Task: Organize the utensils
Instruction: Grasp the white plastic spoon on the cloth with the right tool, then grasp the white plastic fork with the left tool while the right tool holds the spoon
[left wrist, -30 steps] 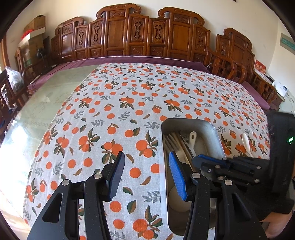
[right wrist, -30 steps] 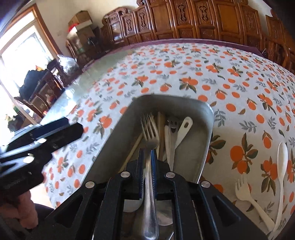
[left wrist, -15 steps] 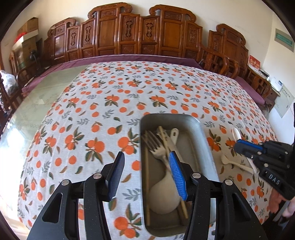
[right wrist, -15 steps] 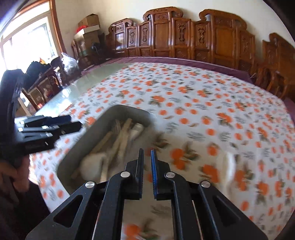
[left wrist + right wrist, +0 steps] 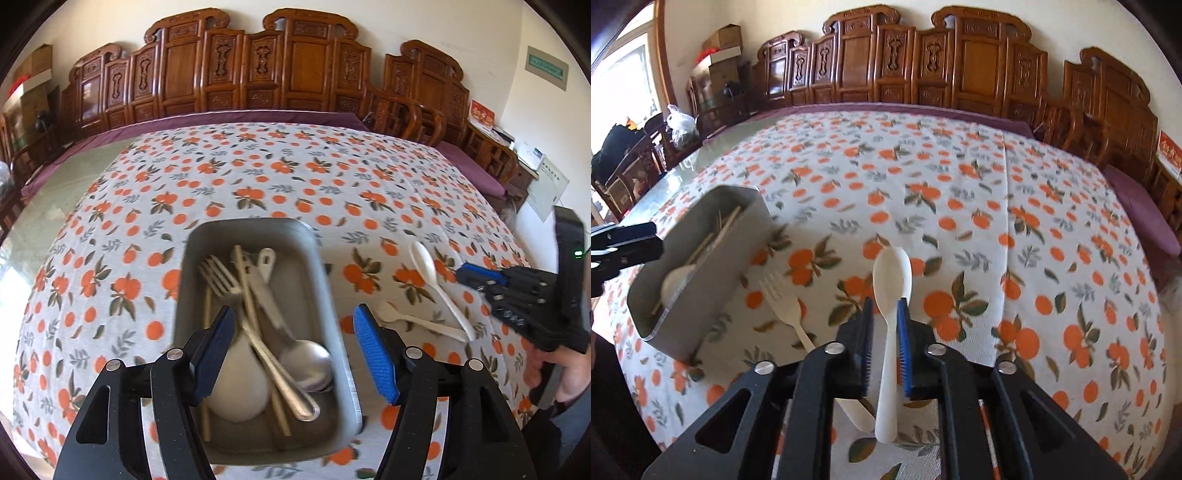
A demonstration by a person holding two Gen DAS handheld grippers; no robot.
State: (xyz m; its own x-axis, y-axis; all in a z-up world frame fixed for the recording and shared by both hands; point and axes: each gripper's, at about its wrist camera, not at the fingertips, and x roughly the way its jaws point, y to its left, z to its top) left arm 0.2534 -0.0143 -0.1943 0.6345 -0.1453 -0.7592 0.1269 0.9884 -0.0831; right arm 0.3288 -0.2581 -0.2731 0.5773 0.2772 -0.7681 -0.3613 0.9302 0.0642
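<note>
Grey metal tray sits low centre in the left view, packed with a steel fork, a steel spoon, chopsticks and a white ladle. The left gripper hangs over it, jaws just opened wider, straddling the tray's right wall with nothing pinched. On the orange-print cloth to the tray's right lie a white spoon and a cream fork, close together. The right gripper frames that spoon's handle, jaws just easing apart, pads not pressing it. Carved wooden chairs line the top.
</note>
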